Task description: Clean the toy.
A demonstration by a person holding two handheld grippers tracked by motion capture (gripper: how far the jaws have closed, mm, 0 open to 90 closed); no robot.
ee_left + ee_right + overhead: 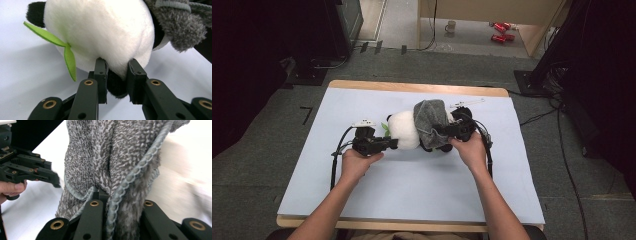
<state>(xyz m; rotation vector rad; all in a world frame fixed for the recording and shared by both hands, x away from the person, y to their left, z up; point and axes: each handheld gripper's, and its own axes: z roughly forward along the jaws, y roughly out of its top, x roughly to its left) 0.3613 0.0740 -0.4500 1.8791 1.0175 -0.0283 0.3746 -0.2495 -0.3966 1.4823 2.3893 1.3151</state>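
A white and black plush panda [402, 130] lies on its side mid-table, with a green felt leaf [67, 52] at its left end. A grey fuzzy cloth [430, 117] is draped over its right half. My left gripper [393, 144] comes in from the left. In the left gripper view, the left gripper [117, 75] is shut on a black plush paw [115, 86] under the white body [100, 32]. My right gripper [438, 132], coming in from the right, is shut on the grey cloth [110, 157], whose folds hide the pads of the right gripper [117, 197].
A pale blue mat [412, 190] covers the wooden table. A small white item [467, 103] lies near the far edge behind the panda. Cables trail from both grippers. Beyond the table are a mug [451, 26] and red cans [500, 31] on the floor.
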